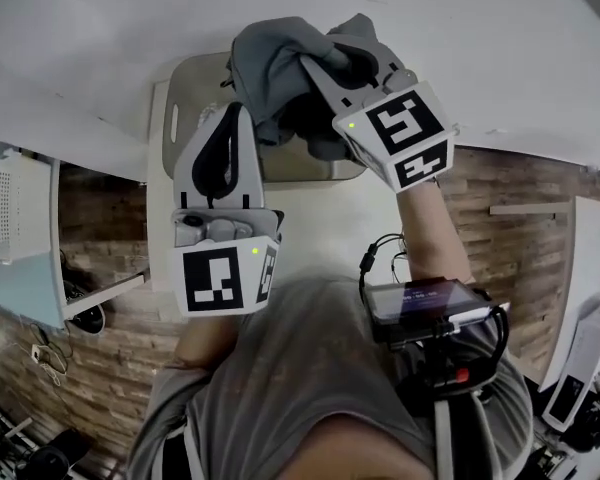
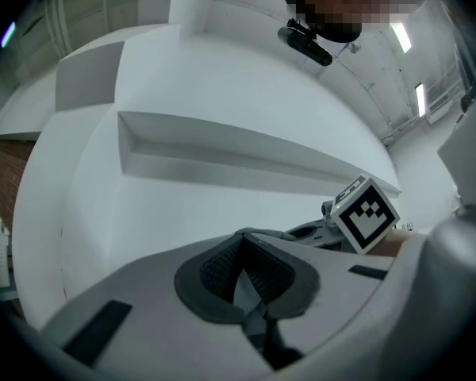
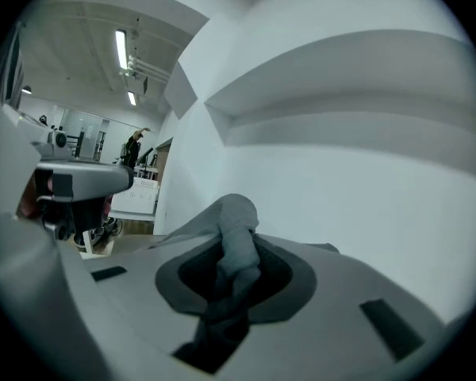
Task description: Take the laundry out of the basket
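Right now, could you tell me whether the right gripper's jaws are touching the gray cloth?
Touching. The right gripper view shows the gray cloth pinched between the closed jaws of the right gripper.

Looks like a lab or open-plan tech workspace to me, definitely not someone's home. In the right gripper view there are long strip lights [image 3: 120,50] on a high ceiling at 11 o'clock, and a person [image 3: 132,151] standing among white furniture way back at 9 o'clock. Head view shows brick-look flooring [image 1: 110,368], loose cables [image 1: 48,363] at 8 o'clock and white equipment [image 1: 585,368] at 4 o'clock.
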Available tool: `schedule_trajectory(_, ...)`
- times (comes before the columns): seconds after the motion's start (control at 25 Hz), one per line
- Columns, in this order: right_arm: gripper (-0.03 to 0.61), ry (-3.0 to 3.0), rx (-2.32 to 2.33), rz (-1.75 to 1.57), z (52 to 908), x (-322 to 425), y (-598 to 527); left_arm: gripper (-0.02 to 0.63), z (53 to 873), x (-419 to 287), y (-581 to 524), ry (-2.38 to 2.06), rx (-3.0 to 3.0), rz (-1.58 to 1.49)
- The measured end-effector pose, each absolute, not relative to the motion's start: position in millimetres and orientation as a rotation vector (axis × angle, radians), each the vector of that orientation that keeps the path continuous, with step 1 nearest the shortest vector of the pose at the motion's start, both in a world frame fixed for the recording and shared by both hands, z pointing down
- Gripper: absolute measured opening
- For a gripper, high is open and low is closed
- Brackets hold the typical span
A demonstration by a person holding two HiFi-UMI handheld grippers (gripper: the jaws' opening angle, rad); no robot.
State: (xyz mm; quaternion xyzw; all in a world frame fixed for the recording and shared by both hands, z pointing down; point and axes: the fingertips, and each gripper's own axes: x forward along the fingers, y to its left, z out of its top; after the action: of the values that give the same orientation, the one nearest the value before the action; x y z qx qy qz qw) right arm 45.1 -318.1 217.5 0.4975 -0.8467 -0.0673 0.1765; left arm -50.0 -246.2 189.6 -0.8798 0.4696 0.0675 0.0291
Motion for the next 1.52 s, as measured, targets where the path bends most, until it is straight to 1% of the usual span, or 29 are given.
schedule_trajectory(0.16, 0.074, -2.392, 1.452, -0.268, 187.4, 53.1, -312.8, 0.006, 187.9, -49.0, -239.6, 1.451, -2.717, 0.253)
schedule_trajectory(0.4, 0.074, -2.342, 1.570, -0.399, 130.2, 103.4, -266.1, 0.006, 164.0, -15.3, -197.9, 1.385, -2.704, 0.306)
schedule_trajectory(0.6, 0.074, -2.292, 1.649, -0.415, 124.0, 129.0, -249.6, 0.006, 170.8, -3.7, -200.5, 1.337, -2.718, 0.299)
schedule_trajectory(0.8, 0.074, -2.232, 1.727, -0.394, 126.4, 172.8, -208.2, 0.006, 161.1, 29.0, -188.6, 1.262, -2.733, 0.314)
schedule_trajectory(0.96, 0.074, -2.190, 1.796, -0.339, 144.1, 205.3, -178.4, 0.006, 161.1, 51.6, -182.6, 1.220, -2.751, 0.310)
schedule_trajectory(1.12, 0.074, -2.163, 1.832, -0.266, 175.7, 220.8, -166.6, 0.006, 169.5, 61.2, -189.2, 1.203, -2.772, 0.289)
schedule_trajectory(1.52, 0.075, -2.126, 1.823, -0.007, 293.3, 218.0, -149.8, 0.006, 182.3, 73.7, -183.2, 1.141, -2.787, 0.226)
